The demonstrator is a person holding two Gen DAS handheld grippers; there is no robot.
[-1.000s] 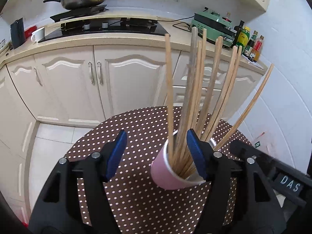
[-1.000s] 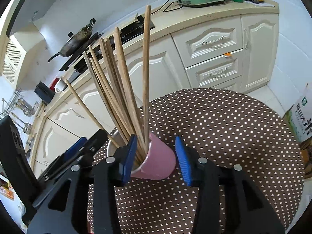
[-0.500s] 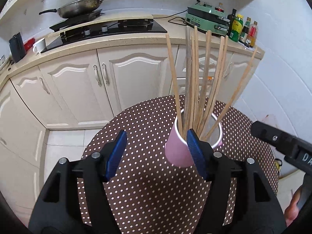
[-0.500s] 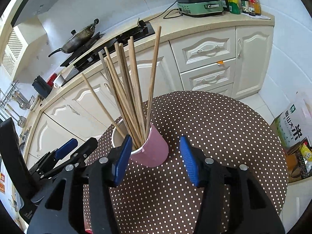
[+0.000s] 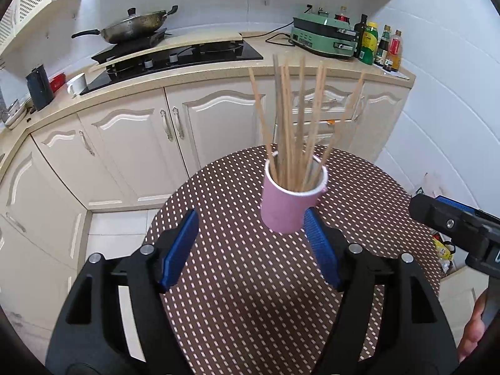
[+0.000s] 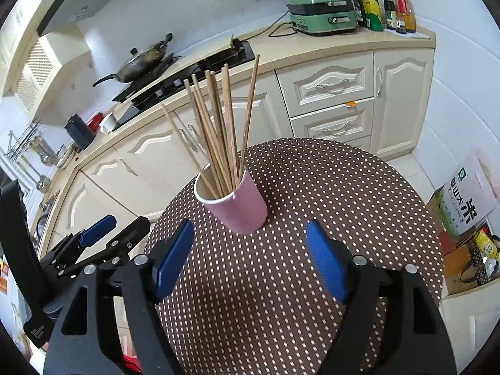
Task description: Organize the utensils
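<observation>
A pink cup (image 5: 289, 207) (image 6: 242, 207) stands upright on the brown dotted table (image 5: 250, 312) (image 6: 343, 187). Several wooden chopsticks (image 5: 293, 125) (image 6: 218, 131) fan out of it. In the left wrist view my left gripper (image 5: 251, 250) has its jaws opening, with nothing between the blue pads; the cup stands just beyond the tip of the right-hand pad. My right gripper (image 6: 248, 259) is also opening, and the cup sits a little ahead of its pads, apart from both. Each gripper also shows at the edge of the other's view: right gripper (image 5: 453, 225), left gripper (image 6: 100, 240).
Behind the table run cream cabinets (image 5: 140, 143) under a counter with a hob, a wok (image 5: 134, 26), a green appliance (image 5: 325, 36) and bottles (image 5: 378, 47). A rice bag (image 6: 465, 200) and boxes stand on the floor at the right. A hand (image 5: 472, 331) holds the right gripper.
Both grippers have drawn back and upward from the cup. The right gripper's pads, which flanked the cup, have spread wide. The cup now stands alone on the table.
</observation>
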